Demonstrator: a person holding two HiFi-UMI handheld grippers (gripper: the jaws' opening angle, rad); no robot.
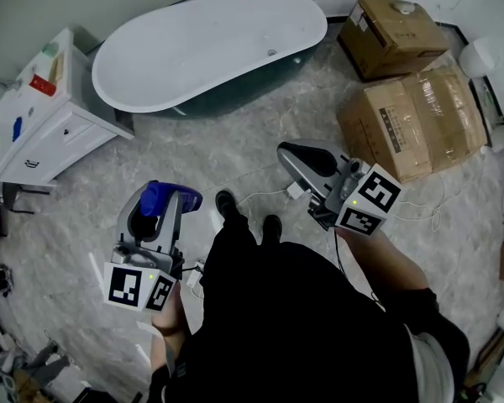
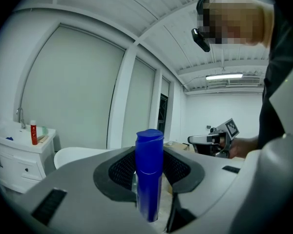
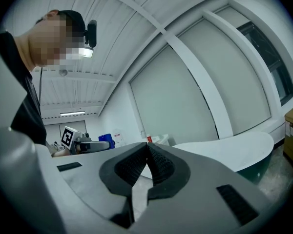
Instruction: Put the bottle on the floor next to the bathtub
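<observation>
Now the left tool (image 1: 155,212) is clamped on the upright blue bottle (image 2: 149,174); the right tool (image 3: 147,150) has its jaws together, empty; the bathtub (image 1: 202,49) stands at twelve o'clock

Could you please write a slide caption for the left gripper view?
Left gripper holding a blue bottle upright, with the bathtub and cabinet behind.

Black clothes (image 1: 302,326); grey left gripper (image 1: 165,200) and right gripper (image 1: 286,150) with marker cubes (image 1: 137,288).

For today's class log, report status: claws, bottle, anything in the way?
Left claw shut on blue bottle, upright. Right claw shut, empty. Bottle not yet at bathtub. Cardboard boxes right of it.
</observation>
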